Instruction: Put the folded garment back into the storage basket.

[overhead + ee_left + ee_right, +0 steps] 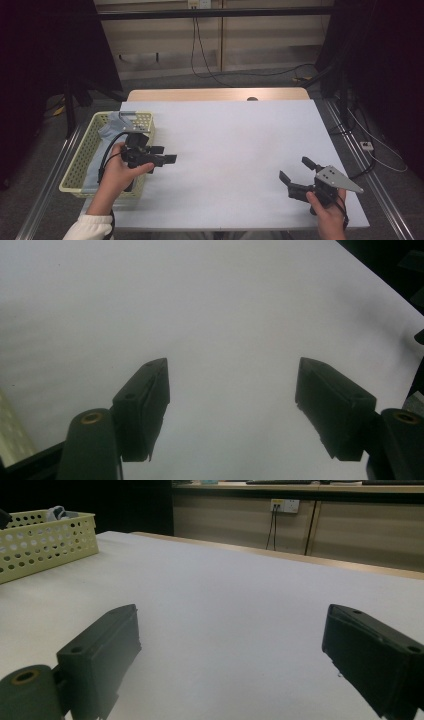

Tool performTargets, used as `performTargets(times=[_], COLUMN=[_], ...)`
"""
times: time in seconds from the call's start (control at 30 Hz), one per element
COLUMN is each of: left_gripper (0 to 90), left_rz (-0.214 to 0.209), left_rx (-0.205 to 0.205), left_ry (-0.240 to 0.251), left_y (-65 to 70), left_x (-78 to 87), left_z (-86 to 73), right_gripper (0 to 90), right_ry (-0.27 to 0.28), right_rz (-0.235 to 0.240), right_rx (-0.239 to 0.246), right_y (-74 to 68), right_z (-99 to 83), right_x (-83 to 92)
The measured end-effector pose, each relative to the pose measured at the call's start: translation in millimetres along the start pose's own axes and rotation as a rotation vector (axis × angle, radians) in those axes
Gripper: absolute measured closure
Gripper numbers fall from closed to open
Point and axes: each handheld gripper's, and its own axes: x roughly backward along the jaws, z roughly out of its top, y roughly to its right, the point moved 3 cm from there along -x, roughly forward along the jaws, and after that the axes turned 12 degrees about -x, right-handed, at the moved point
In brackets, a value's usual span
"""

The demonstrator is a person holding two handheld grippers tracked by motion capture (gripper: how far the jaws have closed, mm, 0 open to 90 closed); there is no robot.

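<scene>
1. The left gripper (164,154) is hovering just beside the yellow basket (80,165), at the left edge of the white desk (235,150), with its jaws pointing toward the middle of the desk.
2. In the left gripper view, its jaws are standing apart, released, with nothing but bare desk between them.
3. The basket is sitting at the desk's left edge, holding a pale blue-grey cloth (111,131) that is lying along its length.
4. The right gripper (296,169) is resting low near the desk's front right corner, well apart from the basket.
5. Its jaws are gaping wide and gripping nothing; the right gripper view is looking across the desk at the basket (45,540) far off.
</scene>
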Motion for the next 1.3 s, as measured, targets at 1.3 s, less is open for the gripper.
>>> performTargets(times=[1.3], left_gripper=[28.0], left_rz=[-0.060], left_rx=[-0.020], left_ry=[0.007], left_y=[13.4], left_x=[-19.6], left_z=[-43.5], right_gripper=[8.9], right_ry=[-0.004], right_rz=[-0.001], right_rx=[0.004], right_y=[0.2], right_z=[-0.3], right_x=[1.0])
